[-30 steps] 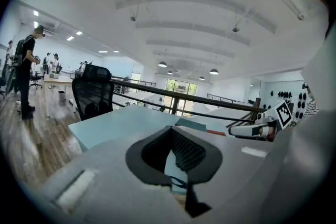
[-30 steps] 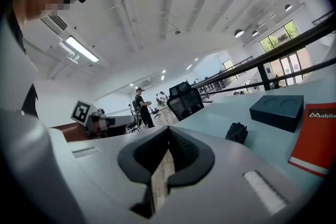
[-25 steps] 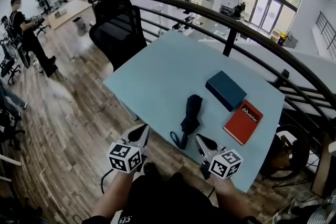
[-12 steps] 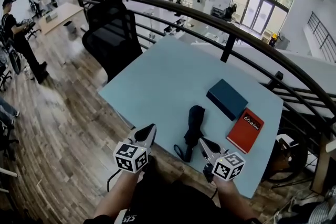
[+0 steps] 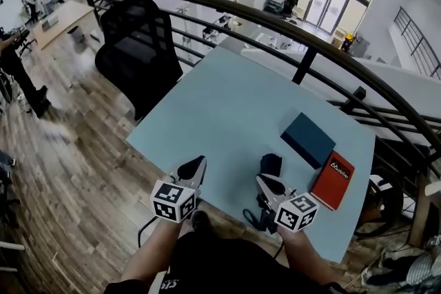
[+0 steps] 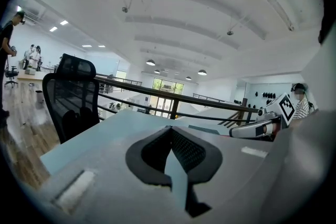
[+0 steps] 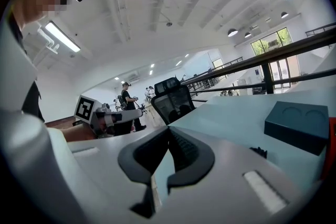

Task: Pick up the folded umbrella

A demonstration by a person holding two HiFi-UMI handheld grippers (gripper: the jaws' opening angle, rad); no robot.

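The folded black umbrella (image 5: 271,163) lies on the light blue table (image 5: 227,107) near its front edge, its strap loop (image 5: 251,219) towards me. My right gripper (image 5: 264,180) hovers over the umbrella's middle and hides it, jaws shut and holding nothing. Only a black bit of the umbrella (image 7: 259,152) shows to the right of the right gripper (image 7: 168,131) in its own view. My left gripper (image 5: 197,162) is over the table's front edge, left of the umbrella and apart from it, shut and empty. In its own view the left gripper's (image 6: 170,131) tips meet.
A dark teal box (image 5: 308,139) and a red book (image 5: 333,180) lie right of the umbrella. A black office chair (image 5: 134,51) stands at the table's left. A dark railing (image 5: 303,62) runs behind the table. People stand far off at the left.
Both grippers have moved forward onto the table. The right one now covers the umbrella's middle, which lay fully in sight before. Both stayed shut.
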